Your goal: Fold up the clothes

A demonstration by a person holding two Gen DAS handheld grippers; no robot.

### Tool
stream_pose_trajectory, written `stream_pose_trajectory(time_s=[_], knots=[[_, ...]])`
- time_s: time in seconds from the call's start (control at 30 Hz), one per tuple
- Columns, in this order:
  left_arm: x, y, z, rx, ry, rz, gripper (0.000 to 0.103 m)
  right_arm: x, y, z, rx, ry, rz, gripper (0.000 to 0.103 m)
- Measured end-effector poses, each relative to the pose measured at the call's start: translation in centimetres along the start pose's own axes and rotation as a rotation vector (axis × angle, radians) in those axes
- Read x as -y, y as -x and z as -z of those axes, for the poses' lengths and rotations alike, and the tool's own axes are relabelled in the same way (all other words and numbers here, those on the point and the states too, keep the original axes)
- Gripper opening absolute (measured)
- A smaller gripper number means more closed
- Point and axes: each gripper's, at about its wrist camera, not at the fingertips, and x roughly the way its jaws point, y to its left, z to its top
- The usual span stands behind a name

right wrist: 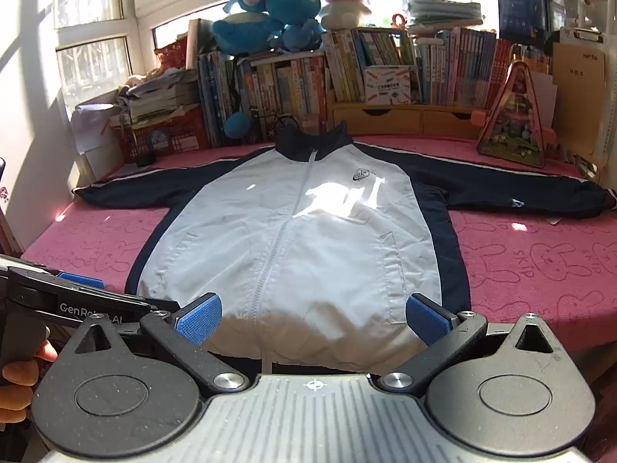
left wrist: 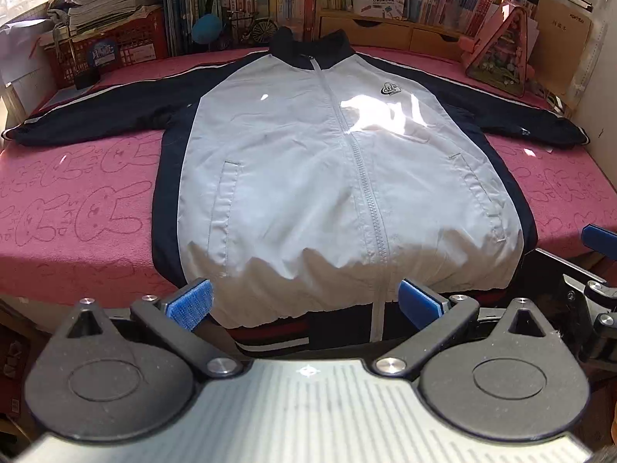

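Note:
A zip jacket [left wrist: 327, 177] with a light grey front, navy sleeves and navy collar lies flat and face up on the pink rabbit-print table cover [left wrist: 77, 200]. Both sleeves are spread out sideways. It also shows in the right wrist view [right wrist: 293, 247]. My left gripper [left wrist: 304, 305] is open and empty, just in front of the jacket's striped hem near its left half. My right gripper [right wrist: 314, 318] is open and empty, in front of the hem. The left gripper's side [right wrist: 81, 301] shows at the left of the right wrist view.
Books [right wrist: 347, 73] and wooden drawers [right wrist: 401, 117] line the back edge, with plush toys [right wrist: 270, 11] on top. A red crate [left wrist: 115, 48] with papers stands back left. A pink triangular ornament [left wrist: 501, 50] stands back right. Pink cover [right wrist: 540, 266] lies bare either side of the jacket.

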Motion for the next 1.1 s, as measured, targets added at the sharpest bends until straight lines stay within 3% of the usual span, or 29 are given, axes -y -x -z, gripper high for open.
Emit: stream_pose_trajectory(time_s=[0.17,0.27,0.37,0.5,0.6,0.73,0.87,0.97,1.1], knots=[[-0.4,-3.2,-3.3,0.066,-0.057,-0.06,0.103,6.2,-2.6,-0.5,0.23,-0.09,0.18,0.103],[0.2,-5.8,-6.7,0.101,-0.106,-0.112,0.103,12.5,-4.9,-2.0,0.313,-0.211,0.26,0.103],[0.9,-8.5,-9.7,0.087,-0.116,-0.095,0.103,18.8,-7.7,-3.9,0.325,-0.331,0.346,0.101],[2.4,-12.2,-12.9,0.049,-0.122,-0.04,0.103,24.3,-11.2,-5.5,0.321,-0.323,0.504,0.102],[4.3,-15.4,-14.6,0.026,-0.12,-0.023,0.103,28.2,-14.3,-6.2,0.28,-0.355,0.555,0.102],[6.2,-19.4,-16.3,-0.029,-0.087,0.0,0.103,31.9,-17.7,-6.6,0.255,-0.441,0.495,0.102],[7.9,-22.0,-17.0,-0.053,-0.07,0.006,0.103,31.6,-19.8,-7.5,0.215,-0.437,0.465,0.101],[9.4,-22.8,-17.3,-0.014,-0.096,-0.038,0.103,27.8,-21.0,-8.4,0.21,-0.295,0.247,0.1],[10.1,-22.9,-17.2,0.017,-0.11,-0.059,0.103,22.7,-24.8,-9.9,0.166,-0.126,0.057,0.1]])
